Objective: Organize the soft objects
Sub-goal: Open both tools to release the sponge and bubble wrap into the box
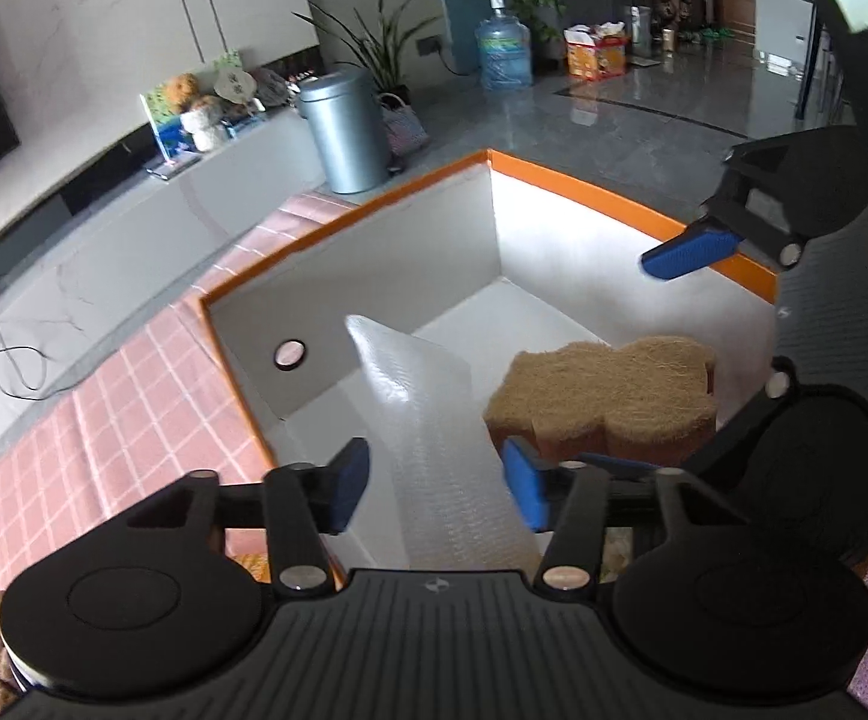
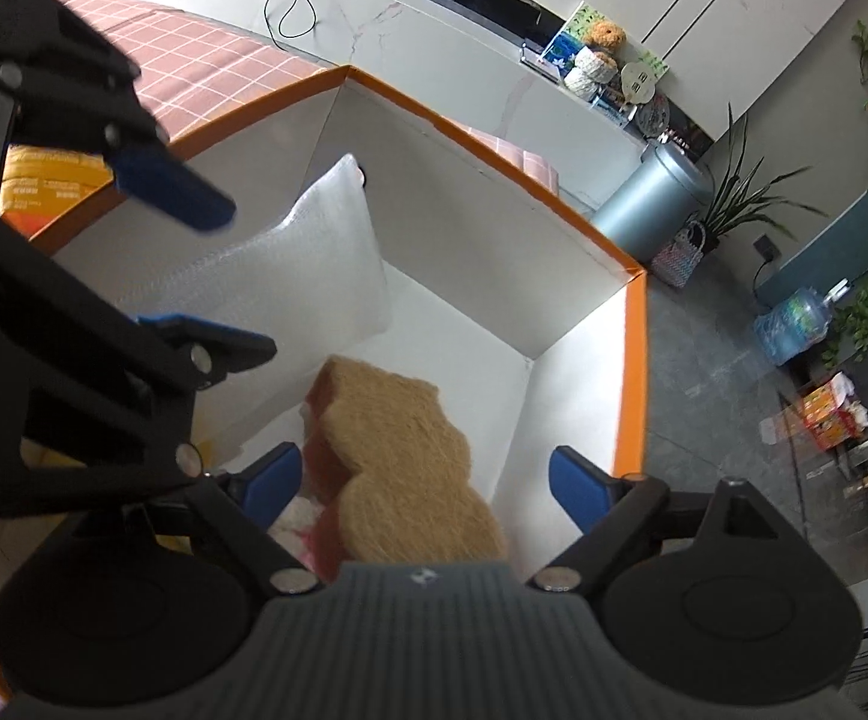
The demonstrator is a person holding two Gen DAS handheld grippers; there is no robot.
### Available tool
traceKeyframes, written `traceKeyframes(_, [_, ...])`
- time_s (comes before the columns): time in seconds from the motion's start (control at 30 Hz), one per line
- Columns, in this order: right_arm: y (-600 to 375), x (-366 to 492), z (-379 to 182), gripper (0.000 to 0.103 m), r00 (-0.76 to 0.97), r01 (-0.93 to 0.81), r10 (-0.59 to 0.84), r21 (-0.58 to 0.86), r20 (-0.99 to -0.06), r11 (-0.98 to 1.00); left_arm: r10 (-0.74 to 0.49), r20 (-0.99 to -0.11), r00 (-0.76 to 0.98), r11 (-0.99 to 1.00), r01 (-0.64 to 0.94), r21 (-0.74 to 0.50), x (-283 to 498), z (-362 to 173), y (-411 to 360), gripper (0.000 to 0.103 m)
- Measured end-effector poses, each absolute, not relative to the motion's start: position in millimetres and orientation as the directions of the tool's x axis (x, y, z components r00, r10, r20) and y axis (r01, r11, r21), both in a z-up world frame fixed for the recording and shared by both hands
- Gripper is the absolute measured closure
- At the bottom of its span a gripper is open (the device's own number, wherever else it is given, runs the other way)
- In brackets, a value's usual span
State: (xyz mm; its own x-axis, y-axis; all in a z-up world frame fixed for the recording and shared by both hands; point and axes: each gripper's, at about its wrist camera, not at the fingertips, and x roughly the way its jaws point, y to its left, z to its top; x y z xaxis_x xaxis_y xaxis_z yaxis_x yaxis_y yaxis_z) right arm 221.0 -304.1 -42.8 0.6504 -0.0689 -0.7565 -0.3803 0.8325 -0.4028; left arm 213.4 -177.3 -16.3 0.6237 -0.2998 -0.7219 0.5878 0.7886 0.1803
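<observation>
Your left claw [image 1: 437, 489] sits nearest, jaws parted around a white bubble-wrap pouch [image 1: 428, 420] without pressing it, so the pouch leans free against the wall of the orange-rimmed box [image 1: 338, 225]. Your right claw [image 2: 425, 486] hangs wide and empty over a tan scrubbing sponge [image 2: 398, 468] lying on the box floor just beside the pouch. Both soft things look delivered. Pink checked cloth [image 1: 134, 396] surrounds the box; its tall walls crowd both claws.

The orange-rimmed box [image 2: 631, 372] holds a tan sponge [image 2: 398, 462] beside a white bubble-wrap pouch [image 2: 290, 264]. Above the box, the right gripper [image 2: 428, 483] stands open; the left gripper [image 2: 194, 276] is open too
</observation>
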Motion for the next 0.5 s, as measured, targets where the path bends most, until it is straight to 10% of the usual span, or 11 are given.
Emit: traceKeyframes(0.5, [-315.9,187.7,-2.0,0.012,0.712,-0.332,-0.032,-0.376,-0.702,0.865,-0.333,-0.653,0.68,0.859,0.504,0.087,190.9,19.3,-146.3,0.041])
